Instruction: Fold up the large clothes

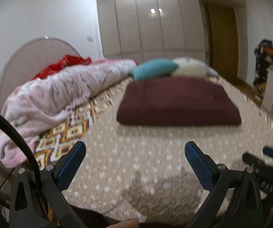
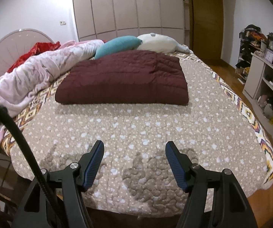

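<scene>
A dark maroon quilted garment lies folded into a thick rectangle in the middle of the bed, on a beige spotted bedspread. My left gripper hovers over the near part of the bedspread, well short of the garment, its blue-padded jaws wide apart with nothing between them. My right gripper is also over the near bedspread, open and holding nothing. The left wrist view is motion-blurred.
A crumpled pink duvet and a red cloth lie along the left side by the headboard. A teal pillow and a white plush sit behind the garment. Shelves stand right of the bed.
</scene>
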